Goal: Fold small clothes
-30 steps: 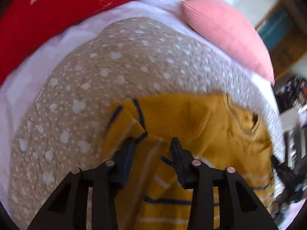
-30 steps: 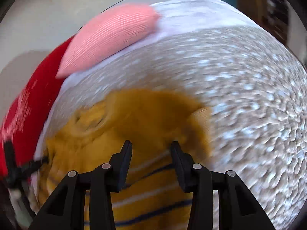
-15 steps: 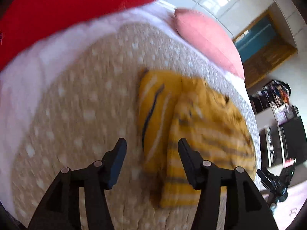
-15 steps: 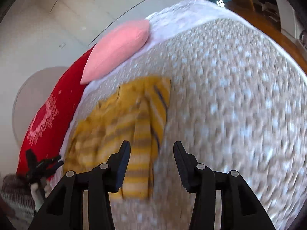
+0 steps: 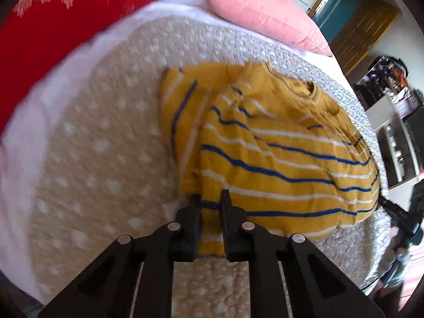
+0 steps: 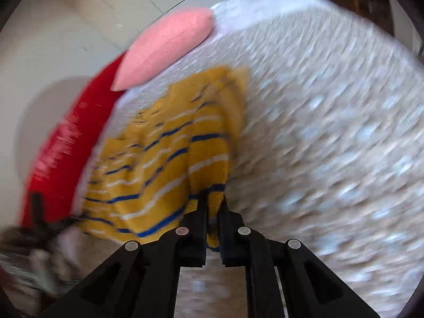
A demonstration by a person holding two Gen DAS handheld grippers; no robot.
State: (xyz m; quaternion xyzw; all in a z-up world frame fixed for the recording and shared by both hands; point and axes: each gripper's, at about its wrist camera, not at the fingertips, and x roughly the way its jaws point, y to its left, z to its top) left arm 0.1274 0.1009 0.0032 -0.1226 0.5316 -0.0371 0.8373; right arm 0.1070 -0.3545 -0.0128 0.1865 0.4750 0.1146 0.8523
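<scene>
- My left gripper (image 5: pixel 210 201) and right gripper (image 6: pixel 212 201), open and empty a moment ago, are now pinching the sweater (image 5: pixel 278 156) hem.
- I am readying the next fold.

Motion blur smears the right wrist view, where the dotted beige blanket (image 6: pixel 331 132) dissolves into streaks and the striped yellow sweater (image 6: pixel 164 164) loses its far edge. The hem vanishes between the right gripper (image 6: pixel 212 201) and again inside the left gripper (image 5: pixel 210 201). The red cushion (image 5: pixel 53 26) runs off the far-left edge, the pink pillow (image 5: pixel 265 13) hides the white sheet (image 5: pixel 39 119) behind it, and shelf clutter (image 5: pixel 389 79) at far right is too small to identify
</scene>
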